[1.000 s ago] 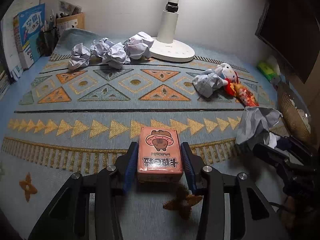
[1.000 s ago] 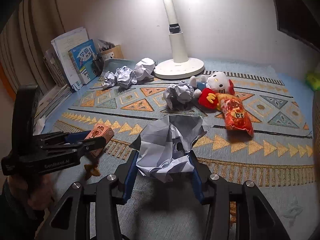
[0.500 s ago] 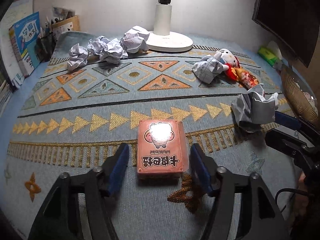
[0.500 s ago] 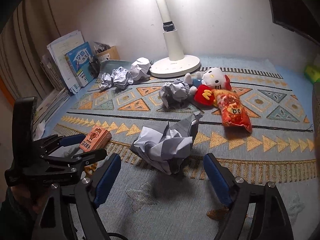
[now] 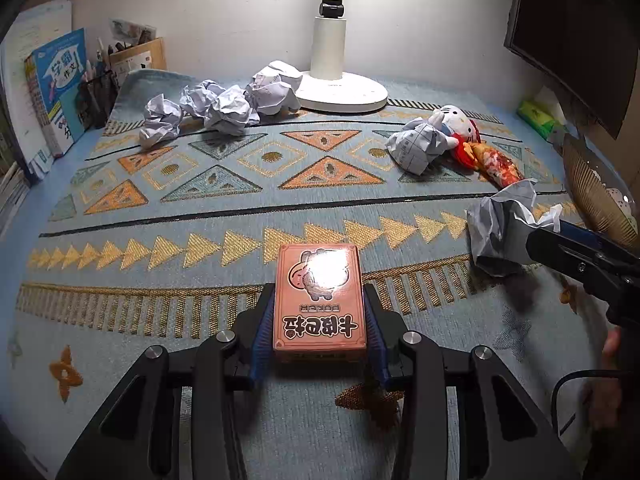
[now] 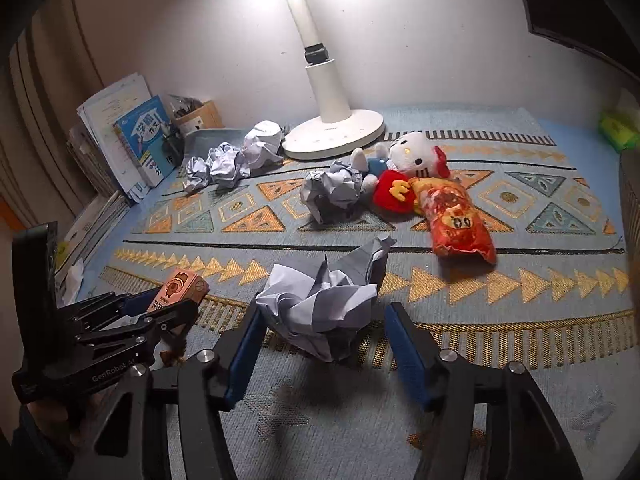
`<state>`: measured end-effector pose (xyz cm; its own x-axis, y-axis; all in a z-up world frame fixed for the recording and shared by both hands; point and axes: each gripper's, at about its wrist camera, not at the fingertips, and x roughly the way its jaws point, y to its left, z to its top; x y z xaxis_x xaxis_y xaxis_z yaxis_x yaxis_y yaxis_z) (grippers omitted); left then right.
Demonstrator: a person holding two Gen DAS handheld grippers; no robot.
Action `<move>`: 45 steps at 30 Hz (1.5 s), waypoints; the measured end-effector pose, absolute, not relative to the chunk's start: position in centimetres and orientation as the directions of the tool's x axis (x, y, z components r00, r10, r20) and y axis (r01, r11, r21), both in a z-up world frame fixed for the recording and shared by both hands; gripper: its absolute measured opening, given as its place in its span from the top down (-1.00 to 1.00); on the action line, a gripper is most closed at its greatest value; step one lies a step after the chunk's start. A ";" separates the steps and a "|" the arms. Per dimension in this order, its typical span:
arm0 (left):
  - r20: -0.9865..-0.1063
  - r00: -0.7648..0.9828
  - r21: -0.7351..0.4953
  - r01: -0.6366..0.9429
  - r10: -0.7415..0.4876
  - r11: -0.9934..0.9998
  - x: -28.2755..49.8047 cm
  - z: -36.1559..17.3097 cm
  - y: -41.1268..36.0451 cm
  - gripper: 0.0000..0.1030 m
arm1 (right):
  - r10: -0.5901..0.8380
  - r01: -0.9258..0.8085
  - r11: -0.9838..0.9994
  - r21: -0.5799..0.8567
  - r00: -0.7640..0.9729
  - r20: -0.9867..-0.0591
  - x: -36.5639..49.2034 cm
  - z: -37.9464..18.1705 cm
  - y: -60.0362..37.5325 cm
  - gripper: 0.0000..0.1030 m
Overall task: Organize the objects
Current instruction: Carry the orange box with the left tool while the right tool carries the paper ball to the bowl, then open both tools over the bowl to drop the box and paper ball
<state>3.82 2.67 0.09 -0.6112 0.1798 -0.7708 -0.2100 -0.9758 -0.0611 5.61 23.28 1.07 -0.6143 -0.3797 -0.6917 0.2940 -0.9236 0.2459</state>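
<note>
Rug (image 5: 160,240) covers the surface, patterned and mostly bare across its middle. The left hand-held gripper (image 5: 319,330) has just closed and clamps the pink card box (image 5: 319,300) by its long sides, near the rug's front edge. The right hand-held gripper (image 6: 326,340) has been narrowing around a crumpled paper ball (image 6: 320,304); its left pad touches the paper, its right stands clear. More paper wads (image 5: 216,106) crowd the lamp base (image 5: 342,90) by the far wall.
</note>
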 end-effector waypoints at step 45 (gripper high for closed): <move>-0.564 -0.533 -0.149 -0.686 0.631 -0.713 4.3 12.3 36.4 -0.58 | 0.235 -0.457 -0.836 0.305 -0.799 -0.553 14.3 12.8 53.7 -0.04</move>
